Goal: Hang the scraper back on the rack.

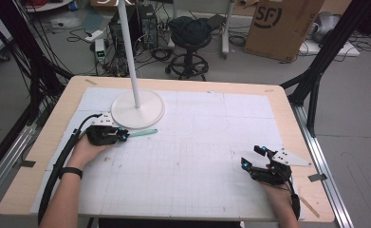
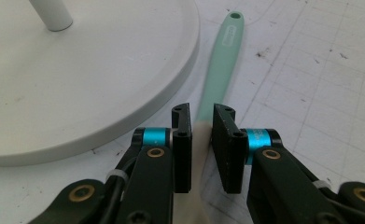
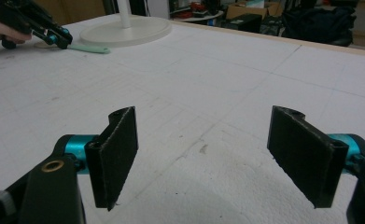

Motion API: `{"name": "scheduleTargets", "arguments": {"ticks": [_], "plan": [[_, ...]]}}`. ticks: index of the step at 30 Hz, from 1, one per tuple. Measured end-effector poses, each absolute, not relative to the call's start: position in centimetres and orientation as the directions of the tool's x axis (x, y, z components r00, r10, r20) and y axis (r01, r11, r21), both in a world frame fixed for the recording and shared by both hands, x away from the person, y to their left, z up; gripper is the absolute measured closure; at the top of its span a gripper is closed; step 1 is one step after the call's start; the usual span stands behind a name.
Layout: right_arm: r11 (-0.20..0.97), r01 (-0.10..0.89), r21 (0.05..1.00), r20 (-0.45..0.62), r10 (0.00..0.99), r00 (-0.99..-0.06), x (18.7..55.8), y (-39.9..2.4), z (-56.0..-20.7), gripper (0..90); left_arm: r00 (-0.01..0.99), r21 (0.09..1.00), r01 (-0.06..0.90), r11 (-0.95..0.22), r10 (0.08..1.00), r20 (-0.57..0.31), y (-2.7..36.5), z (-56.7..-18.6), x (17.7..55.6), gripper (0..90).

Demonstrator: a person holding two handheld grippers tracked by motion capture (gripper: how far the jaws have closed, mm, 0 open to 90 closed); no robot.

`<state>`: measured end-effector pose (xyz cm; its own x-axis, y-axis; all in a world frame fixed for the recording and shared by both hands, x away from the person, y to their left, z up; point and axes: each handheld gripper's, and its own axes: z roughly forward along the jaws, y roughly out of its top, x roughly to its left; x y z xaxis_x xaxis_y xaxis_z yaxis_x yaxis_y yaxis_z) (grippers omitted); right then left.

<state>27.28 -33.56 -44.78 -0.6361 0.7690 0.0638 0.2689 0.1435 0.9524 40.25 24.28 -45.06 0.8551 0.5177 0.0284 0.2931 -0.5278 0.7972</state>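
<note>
Two tongs work over the gridded table (image 1: 183, 161): nearest, the right tongs (image 3: 213, 158) hover with jaws spread wide, holding nothing. Farther off, the left tongs (image 2: 202, 140) are clamped on a mint-green spatula (image 2: 220, 65), whose handle lies flat on the table just beside the round white lamp base (image 1: 138, 109).

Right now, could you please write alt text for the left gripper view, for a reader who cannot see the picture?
The left gripper, with two black jaws, is closed around the pale neck of a mint-green plastic utensil handle, which lies flat and points away. Just to its left sits the round white base of a lamp stand, on a white gridded table mat.
</note>
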Motion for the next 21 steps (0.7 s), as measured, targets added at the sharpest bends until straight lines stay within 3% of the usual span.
{"name": "scheduleTargets", "arguments": {"ticks": [4,11,21], "plan": [[0.140,0.271,0.952,0.068,0.769,-0.636,27.3,-33.6,-44.8,23.6,0.860,0.793,0.267,-0.548,0.507,0.061,24.0,-45.0,40.0,80.7],[0.142,0.269,0.953,0.065,0.770,-0.635,27.3,-33.6,-44.8,23.6,0.876,0.799,0.259,-0.543,0.481,0.043,23.8,-44.8,39.7,81.1],[0.140,0.267,0.954,0.064,0.771,-0.634,27.3,-33.6,-44.8,23.6,0.867,0.872,0.255,-0.419,0.499,-0.014,24.6,-42.1,38.5,81.1]]}}
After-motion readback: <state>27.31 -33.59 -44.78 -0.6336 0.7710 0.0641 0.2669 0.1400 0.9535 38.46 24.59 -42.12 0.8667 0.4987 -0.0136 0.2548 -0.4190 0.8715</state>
